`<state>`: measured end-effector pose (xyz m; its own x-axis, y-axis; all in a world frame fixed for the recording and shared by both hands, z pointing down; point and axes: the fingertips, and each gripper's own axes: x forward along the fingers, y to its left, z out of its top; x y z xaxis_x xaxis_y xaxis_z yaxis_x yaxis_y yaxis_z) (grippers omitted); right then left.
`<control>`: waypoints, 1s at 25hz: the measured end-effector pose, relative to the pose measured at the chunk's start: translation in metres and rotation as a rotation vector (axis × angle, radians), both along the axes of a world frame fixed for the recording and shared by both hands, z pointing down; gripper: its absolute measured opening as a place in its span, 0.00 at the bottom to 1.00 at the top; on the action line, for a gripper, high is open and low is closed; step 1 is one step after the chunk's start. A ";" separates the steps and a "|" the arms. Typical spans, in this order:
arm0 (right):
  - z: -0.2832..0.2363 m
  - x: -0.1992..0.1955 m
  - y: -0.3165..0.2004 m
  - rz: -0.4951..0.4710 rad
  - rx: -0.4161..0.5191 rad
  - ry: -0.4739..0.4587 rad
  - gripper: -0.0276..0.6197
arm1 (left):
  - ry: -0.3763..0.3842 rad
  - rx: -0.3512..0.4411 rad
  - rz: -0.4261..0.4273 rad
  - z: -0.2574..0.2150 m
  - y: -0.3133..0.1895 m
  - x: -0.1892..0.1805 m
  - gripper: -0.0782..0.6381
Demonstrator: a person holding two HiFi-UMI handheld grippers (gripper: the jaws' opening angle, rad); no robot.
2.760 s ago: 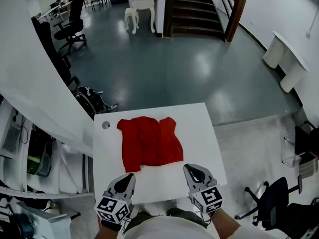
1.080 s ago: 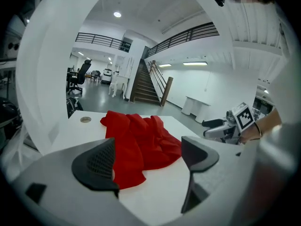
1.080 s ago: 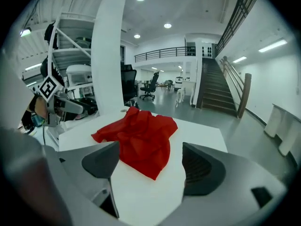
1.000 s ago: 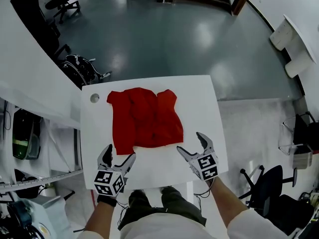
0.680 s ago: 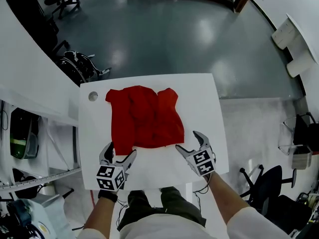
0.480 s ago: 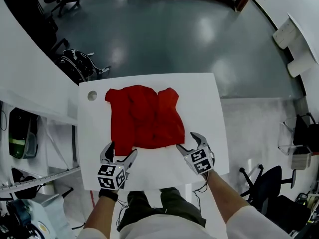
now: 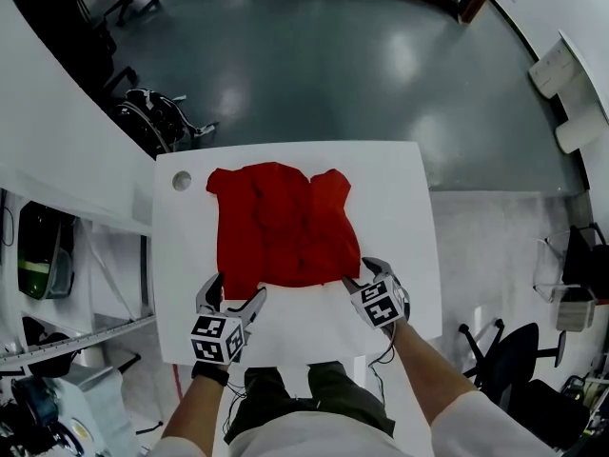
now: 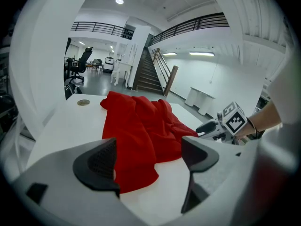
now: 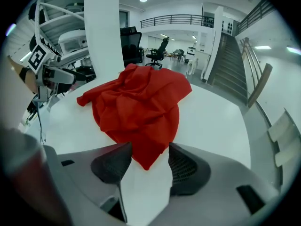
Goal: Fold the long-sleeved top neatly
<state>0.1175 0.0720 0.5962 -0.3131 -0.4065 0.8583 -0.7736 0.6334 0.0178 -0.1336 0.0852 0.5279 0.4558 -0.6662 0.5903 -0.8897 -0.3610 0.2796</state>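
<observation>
Red top (image 7: 283, 222) spread out on the white table (image 7: 400, 188), rumpled, with soft ridges running through its middle. The near edge is uneven: the left side reaches closer to you than the right.

Your left gripper (image 7: 233, 289) sits at that near-left corner, jaws wide apart. The corner of cloth lies between them and neither pad presses on it.

Now your right gripper (image 9: 149, 150): it points steeply down at the near-right corner. Its jaws have just been closing, and the pointed tip of fabric lies between them. You can see a gap at the pads, so there's no clamp.

For room, a round hole (image 7: 182, 180) sits in the table's far-left corner, just beside the top's far-left corner. The top fills the middle. You've got a bare white strip down the right side, and bare table along the near edge under both grippers.
</observation>
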 end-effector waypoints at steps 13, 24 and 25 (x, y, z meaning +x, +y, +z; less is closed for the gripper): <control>0.010 -0.012 -0.003 -0.003 -0.011 0.060 0.16 | -0.010 -0.024 0.010 0.006 0.001 -0.004 0.71; 0.000 -0.010 0.021 -0.013 -0.048 -0.004 0.15 | -0.019 -0.067 0.046 0.018 0.008 -0.005 0.71; 0.001 -0.010 0.024 -0.017 -0.050 -0.004 0.15 | -0.020 -0.068 0.053 0.019 0.006 -0.005 0.71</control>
